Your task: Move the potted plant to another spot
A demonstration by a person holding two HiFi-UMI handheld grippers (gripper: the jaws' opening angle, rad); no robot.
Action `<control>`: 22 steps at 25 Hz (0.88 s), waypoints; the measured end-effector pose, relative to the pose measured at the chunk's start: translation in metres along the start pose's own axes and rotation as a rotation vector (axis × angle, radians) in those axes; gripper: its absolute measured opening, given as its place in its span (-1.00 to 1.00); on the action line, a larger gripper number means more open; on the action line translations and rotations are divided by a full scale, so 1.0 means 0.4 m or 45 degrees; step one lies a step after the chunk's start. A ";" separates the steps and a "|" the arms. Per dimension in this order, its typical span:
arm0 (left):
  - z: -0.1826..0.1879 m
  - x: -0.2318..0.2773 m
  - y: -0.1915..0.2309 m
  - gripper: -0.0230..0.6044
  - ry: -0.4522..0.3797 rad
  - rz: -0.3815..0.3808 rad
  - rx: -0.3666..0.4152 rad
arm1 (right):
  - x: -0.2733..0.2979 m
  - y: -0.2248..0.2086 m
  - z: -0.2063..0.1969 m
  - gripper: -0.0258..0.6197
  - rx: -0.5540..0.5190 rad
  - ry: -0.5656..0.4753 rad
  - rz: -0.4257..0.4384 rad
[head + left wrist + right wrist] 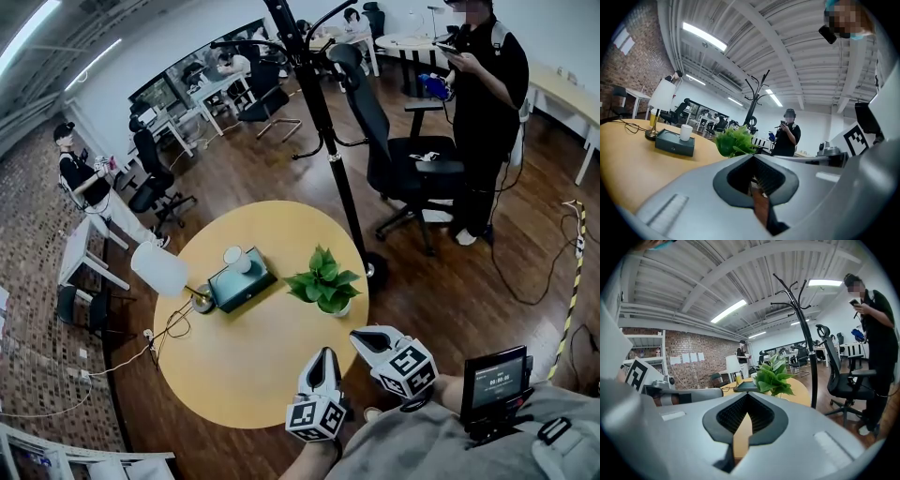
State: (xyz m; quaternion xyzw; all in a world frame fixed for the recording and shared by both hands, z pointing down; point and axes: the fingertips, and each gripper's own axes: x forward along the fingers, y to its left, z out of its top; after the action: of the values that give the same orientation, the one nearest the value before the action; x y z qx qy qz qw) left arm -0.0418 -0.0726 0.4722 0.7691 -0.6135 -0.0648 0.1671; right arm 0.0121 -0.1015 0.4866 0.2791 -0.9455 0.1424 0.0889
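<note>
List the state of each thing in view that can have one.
potted plant: upright on the table, untouched
left gripper: shut, empty
right gripper: shut, empty
cup: upright on the dark box
lamp: standing; lit or not, cannot tell

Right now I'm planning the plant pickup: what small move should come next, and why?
Probably open the right gripper and ease it toward the potted plant: its jaws are shut and empty at the round table's near edge, and the plant stands untouched just ahead.
</note>
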 end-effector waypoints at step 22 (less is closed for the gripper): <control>-0.292 0.141 0.146 -0.92 0.283 0.144 -0.091 | 0.166 -0.157 -0.289 -0.90 0.041 0.285 0.009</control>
State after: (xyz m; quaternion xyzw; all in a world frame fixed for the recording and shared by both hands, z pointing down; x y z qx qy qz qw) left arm -0.0468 -0.1175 0.6071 0.7293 -0.6308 0.0086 0.2649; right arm 0.0021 -0.1484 0.6261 0.2596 -0.9282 0.1882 0.1889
